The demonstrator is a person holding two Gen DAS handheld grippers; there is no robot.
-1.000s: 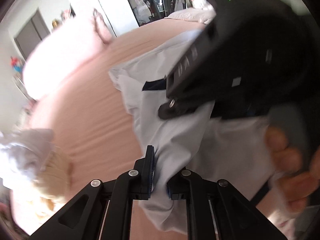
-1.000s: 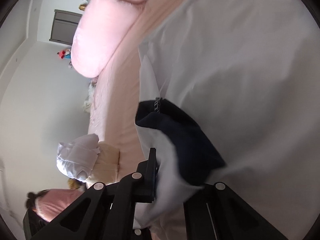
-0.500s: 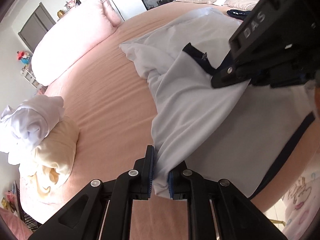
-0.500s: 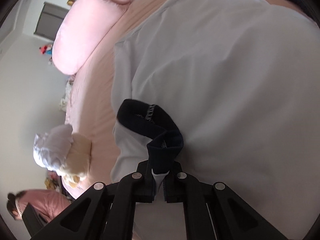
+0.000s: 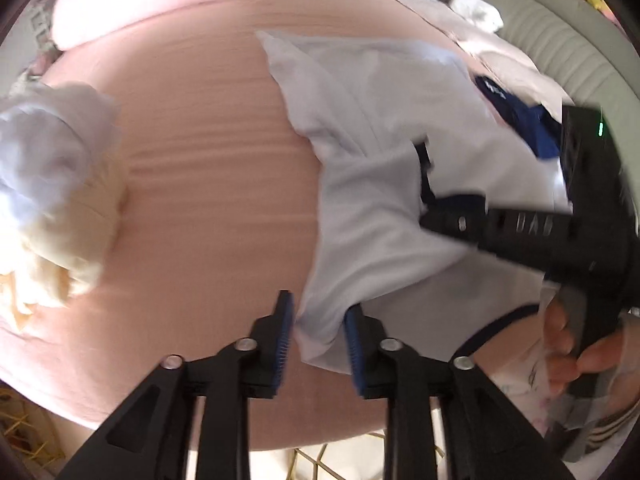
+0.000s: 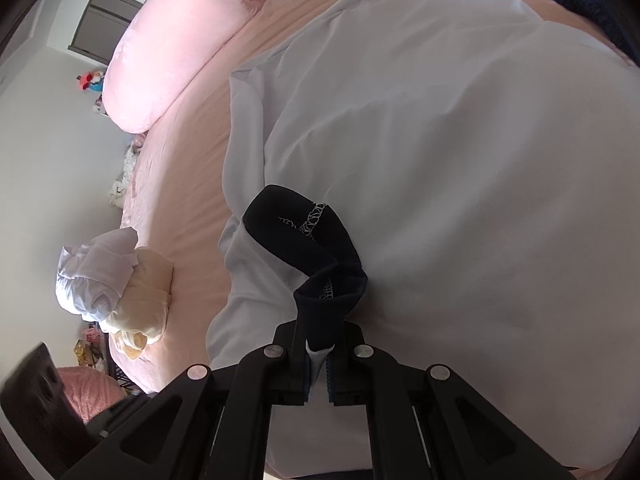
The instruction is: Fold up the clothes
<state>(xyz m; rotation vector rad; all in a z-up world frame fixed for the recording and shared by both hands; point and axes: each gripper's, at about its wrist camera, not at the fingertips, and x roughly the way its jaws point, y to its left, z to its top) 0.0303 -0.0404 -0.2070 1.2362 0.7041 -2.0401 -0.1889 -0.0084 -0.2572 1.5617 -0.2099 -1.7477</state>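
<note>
**Letting the folded edge go cleanly while the trim stays pinned**

Near the left edge of the pink bed lies a bundle of white and cream clothes, apart from the work. The white shirt lies spread across the bed's right half, its lower part reaching the near edge.

The left gripper is at that near edge. Its jaws are opening, with a fold of the shirt's white cloth between the blue pads; the cloth hangs loose there and is no longer pressed. I judge the step to be a release after laying a fold. Done well, the jaws should part enough that the cloth drops free, then the gripper should draw straight back so the pads do not drag the fold askew.

Further right, the right gripper is clamped tight on the shirt's dark navy trim, which loops up from the white cloth. It should probably keep that hold steady until the left side is clear. Another navy garment lies toward the bed's far right corner.
</note>
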